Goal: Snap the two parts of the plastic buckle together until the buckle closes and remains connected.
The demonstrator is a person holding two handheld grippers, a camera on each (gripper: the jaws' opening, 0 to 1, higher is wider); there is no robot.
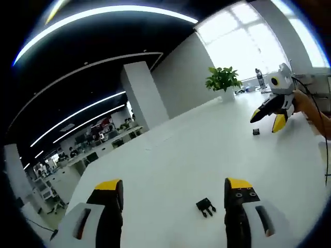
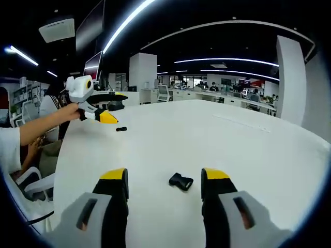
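Both grippers' jaws spread, holding nothing. Pronged buckle half [image 1: 206, 206] lies on tabletop [image 1: 170, 155] between left gripper [image 1: 173, 194] jaws; socket half [image 2: 181, 181] between right gripper [image 2: 164, 183] jaws. Risk: 2 small flat parts could skid or twist if pinched off-centre, misaligning prongs w/ socket.

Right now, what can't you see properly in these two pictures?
- Pronged buckle piece, left gripper view: too small to tell whether its prongs are whole.
- Socket buckle piece, right gripper view: its opening is too small and dark to make out.
- Right tool, far off in the left gripper view: the person's hand is cut off by the edge.
- Potted plant: blurry against the bright window.
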